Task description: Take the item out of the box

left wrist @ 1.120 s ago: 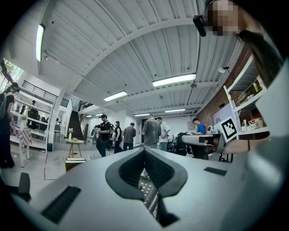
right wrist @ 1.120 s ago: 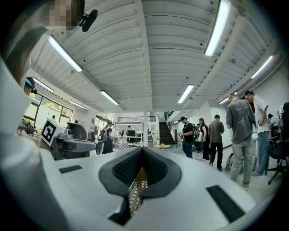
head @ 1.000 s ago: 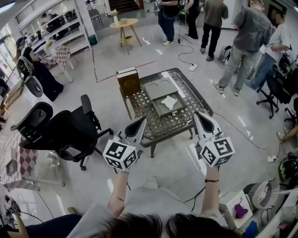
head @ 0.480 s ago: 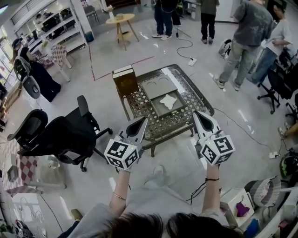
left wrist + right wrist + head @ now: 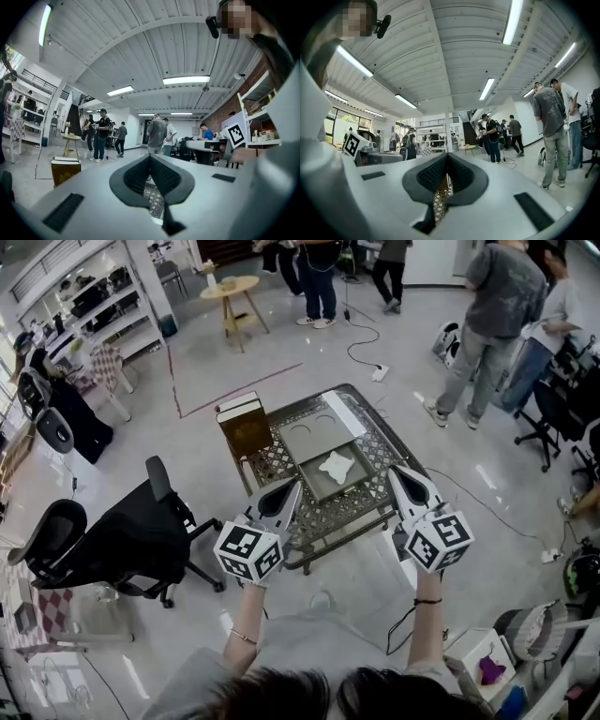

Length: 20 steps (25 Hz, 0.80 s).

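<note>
Grey floor lies all around us, and people stand far off at the back of the room. Right ahead is the metal table [image 5: 366,498] with little holes in its top.

We have walked closer to it. A moment ago the table sat further away from us in the head view. Now its near edge is just under the tips of our two grippers.

The open grey box [image 5: 311,482] sits in the middle of the table. The white item [image 5: 336,466] is still inside it, and nothing is touching it. A flat grey lid [image 5: 314,430] lies just behind the box, and a brown book [image 5: 244,425] stands at the far left corner.

Our left gripper [image 5: 286,489] has its jaws pressed together with nothing between them. Our right gripper [image 5: 401,474] is the same, squeezed tight and empty. Both point flat across the table.

So we think we are only getting near. The item is not out yet. We would have to spread a gripper's jaws and reach in over the table to get it.
</note>
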### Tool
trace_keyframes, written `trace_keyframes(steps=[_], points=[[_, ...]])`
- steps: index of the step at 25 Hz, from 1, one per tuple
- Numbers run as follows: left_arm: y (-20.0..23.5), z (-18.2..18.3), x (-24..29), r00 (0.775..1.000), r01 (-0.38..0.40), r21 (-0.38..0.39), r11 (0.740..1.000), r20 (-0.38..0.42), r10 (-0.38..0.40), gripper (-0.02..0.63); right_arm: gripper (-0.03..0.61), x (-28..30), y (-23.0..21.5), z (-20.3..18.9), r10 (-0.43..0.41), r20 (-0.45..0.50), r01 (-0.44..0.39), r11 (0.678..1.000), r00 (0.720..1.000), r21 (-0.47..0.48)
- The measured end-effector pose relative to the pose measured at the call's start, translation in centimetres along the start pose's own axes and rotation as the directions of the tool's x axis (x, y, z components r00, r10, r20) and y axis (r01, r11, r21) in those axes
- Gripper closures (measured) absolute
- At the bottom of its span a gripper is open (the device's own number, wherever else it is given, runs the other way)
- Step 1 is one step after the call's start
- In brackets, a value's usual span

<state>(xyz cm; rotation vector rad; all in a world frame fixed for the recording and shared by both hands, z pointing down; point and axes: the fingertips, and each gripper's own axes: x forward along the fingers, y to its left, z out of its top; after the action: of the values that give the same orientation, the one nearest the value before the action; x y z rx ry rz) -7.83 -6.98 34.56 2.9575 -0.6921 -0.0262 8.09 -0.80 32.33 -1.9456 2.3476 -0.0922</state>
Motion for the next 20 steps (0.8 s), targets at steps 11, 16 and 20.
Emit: trace_keyframes(steps=[11, 16, 20], points=[[3.2, -0.5, 4.2, 0.999, 0.053, -0.037, 0.998, -0.003, -0.053, 0.597, 0.557, 4.4, -1.4, -0.8, -0.014, -0.024, 0.014, 1.000, 1.000, -0.017], [3.8, -1.6, 5.5, 0.998, 0.046, -0.057, 0.997, -0.029, -0.047, 0.597, 0.557, 5.0, -2.3, -1.7, -0.010, -0.034, 0.010, 1.000, 0.999, 0.017], [3.7, -2.0, 6.7, 0.998, 0.044, -0.061, 0.997, -0.043, -0.046, 0.597, 0.557, 5.6, -3.9, -2.1, -0.020, -0.038, 0.021, 0.999, 0.999, 0.036]])
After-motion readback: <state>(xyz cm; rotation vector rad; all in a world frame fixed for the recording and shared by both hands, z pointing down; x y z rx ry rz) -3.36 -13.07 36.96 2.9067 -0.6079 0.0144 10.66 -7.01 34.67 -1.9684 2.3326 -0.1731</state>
